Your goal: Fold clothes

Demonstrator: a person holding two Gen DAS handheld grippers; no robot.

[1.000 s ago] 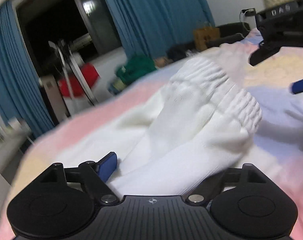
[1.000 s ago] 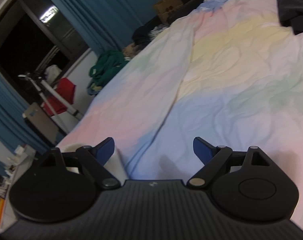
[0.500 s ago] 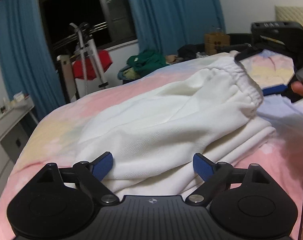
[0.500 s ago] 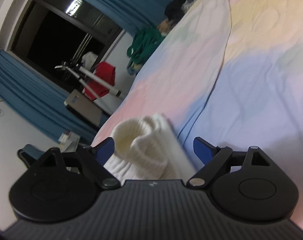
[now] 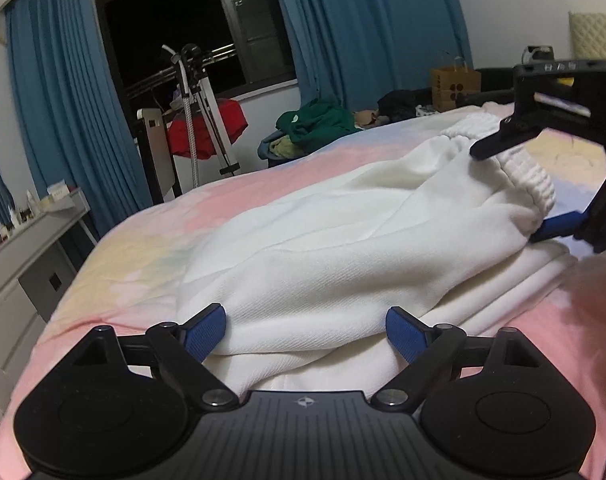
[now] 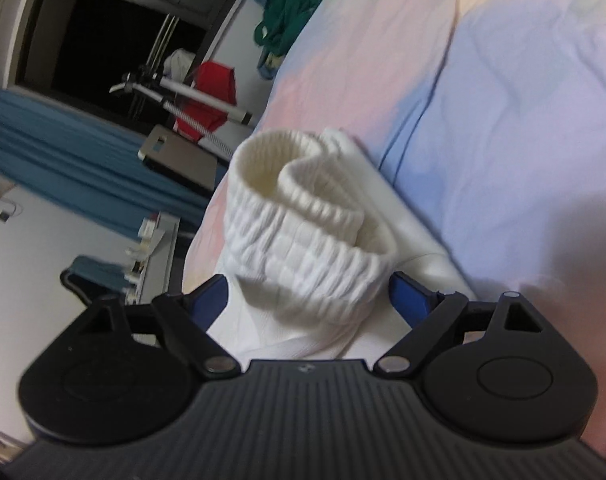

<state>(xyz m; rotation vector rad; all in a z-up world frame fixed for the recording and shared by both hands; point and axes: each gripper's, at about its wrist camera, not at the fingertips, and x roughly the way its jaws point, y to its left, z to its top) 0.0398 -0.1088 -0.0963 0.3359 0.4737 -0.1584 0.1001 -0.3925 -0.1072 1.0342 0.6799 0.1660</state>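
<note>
Garment (image 5: 343,248) lies on bed (image 5: 143,240) (dresser (image 5: 27,248) left), between both grippers' spread fingers.

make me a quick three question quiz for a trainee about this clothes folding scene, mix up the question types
1. True or false: both grippers are shut on the white garment.
2. Which part of the garment lies between the right gripper fingers? A) ribbed elastic band B) pocket C) zipper
3. Fill in: the garment lies on a pastel ____.

Key
1. False. The left gripper and the right gripper both have fingers spread wide, with cloth lying between them.
2. A, the ribbed band.
3. Bedsheet.
</note>
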